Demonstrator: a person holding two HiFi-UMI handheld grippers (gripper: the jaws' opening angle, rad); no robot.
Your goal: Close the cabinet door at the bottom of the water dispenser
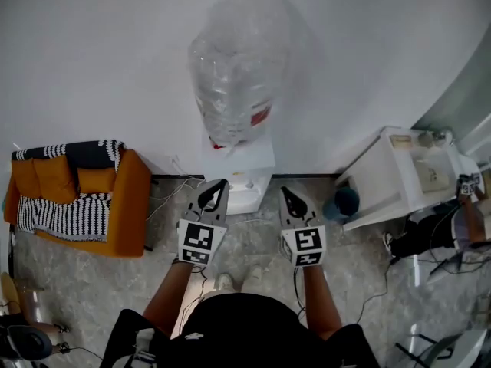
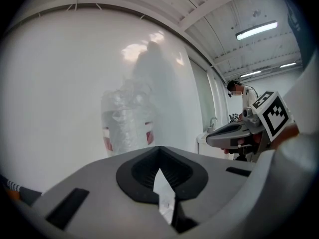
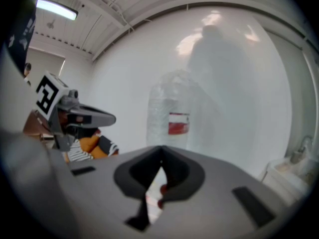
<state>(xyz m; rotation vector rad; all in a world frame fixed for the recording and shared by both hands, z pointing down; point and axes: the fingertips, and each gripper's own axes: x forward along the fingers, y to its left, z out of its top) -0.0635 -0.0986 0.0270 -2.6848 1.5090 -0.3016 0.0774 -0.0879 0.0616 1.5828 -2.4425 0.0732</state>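
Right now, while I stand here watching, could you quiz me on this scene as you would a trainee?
1. True or false: the left gripper holds a cup.
2. What sits on top of the water dispenser? A) a clear bottle B) a kettle C) a plant
3. Fill in: in the head view, the orange sofa stands to the ____ of the dispenser.
Key: 1 false, its jaws are shut and empty; 2 A; 3 left.

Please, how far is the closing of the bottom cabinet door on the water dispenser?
Done, apparently: in the head view no open door juts from the white water dispenser with the plastic-wrapped bottle, though its front is barely visible. In hand: nothing; the left gripper and right gripper are shut, empty, held apart from it. Left: probably nothing.
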